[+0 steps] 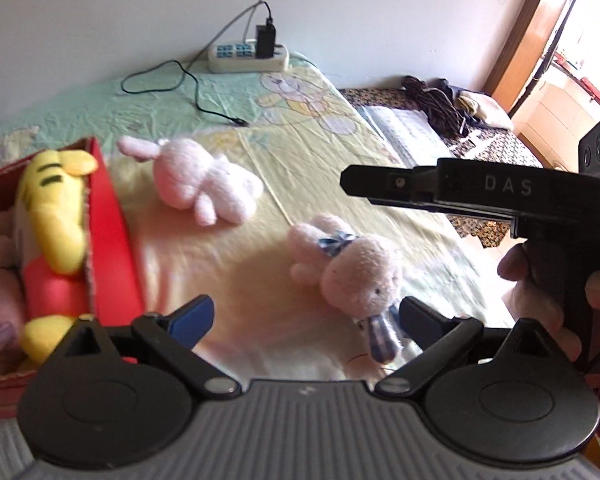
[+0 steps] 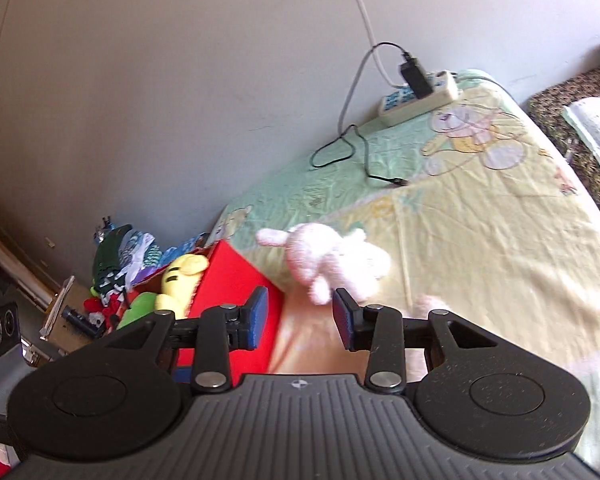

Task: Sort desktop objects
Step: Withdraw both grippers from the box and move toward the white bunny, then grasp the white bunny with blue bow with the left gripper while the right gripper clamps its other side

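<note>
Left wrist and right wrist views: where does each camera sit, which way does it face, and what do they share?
Left wrist: on the left hand-held gripper, facing across the bed; jaws open by the bow-tie bunny; the right hand-held gripper and a hand show.
Right wrist: on the right hand-held gripper, jaws open, tilted, facing the wall.
Shared: pink bunny, red box, yellow plush, power strip.

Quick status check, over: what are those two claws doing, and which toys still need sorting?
Left claw open, empty, near bow-tie bunny. Right claw open, empty. Pink bunny also loose on sheet; yellow plush already in red box. Nothing in the way.
</note>
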Available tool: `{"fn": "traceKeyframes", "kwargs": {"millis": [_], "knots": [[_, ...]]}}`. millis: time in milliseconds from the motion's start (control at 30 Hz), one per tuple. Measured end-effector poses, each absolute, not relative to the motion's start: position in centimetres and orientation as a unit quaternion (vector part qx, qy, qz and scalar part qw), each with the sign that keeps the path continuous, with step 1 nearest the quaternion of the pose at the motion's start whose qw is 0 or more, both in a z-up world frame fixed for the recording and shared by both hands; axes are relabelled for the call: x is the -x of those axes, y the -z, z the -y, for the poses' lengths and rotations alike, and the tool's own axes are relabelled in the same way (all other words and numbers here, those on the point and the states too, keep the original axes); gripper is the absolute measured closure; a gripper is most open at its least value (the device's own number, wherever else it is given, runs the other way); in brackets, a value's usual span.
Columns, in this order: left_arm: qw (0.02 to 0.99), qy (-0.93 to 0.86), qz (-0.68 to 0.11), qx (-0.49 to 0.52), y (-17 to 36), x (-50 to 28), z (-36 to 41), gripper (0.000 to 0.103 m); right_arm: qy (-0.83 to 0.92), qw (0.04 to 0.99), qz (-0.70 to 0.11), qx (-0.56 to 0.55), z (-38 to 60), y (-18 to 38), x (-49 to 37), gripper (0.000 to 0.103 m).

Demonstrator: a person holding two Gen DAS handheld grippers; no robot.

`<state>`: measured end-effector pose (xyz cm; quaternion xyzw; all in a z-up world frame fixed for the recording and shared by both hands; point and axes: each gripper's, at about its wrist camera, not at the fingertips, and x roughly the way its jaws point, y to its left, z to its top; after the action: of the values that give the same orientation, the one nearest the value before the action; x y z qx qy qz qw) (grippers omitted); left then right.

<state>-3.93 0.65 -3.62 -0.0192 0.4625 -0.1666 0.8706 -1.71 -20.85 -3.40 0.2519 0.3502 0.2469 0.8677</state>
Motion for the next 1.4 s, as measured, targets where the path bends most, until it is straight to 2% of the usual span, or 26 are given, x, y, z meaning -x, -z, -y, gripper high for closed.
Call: {"fn": "traceKeyframes", "kwargs": {"millis": [267,500,700,900,1400], "knots": [[0.841,0.216,-0.493,0.055,7.0,1.4,3.8,0.005,-0.197,0.838,-0.408,-0.305,26.2,8.8,0.1,0.063],[0.813,0.218,-0.528,0.116,10.4,-1.1,4.7,0.016,-0.214,0.782,-0.446,-0.379,28.1,12.5,-1.5,0.062],[0.816,0.195,-0.528,0.134,11.3,-2.0,4.0,0.018,-0.239,0.739,-0.458,-0.432,28.5,14.2,-2.4,0.062],[0.815,0.173,-0.537,0.134,12.2,-2.4,2.8,0.027,-0.285,0.695,-0.472,-0.461,27.3,15.1,-2.4,0.060],[0.808,0.188,-0.537,0.150,12.3,-2.1,2.1,0.031,-0.293,0.670,-0.505,-0.459,26.6,14.7,-1.8,0.061]]}}
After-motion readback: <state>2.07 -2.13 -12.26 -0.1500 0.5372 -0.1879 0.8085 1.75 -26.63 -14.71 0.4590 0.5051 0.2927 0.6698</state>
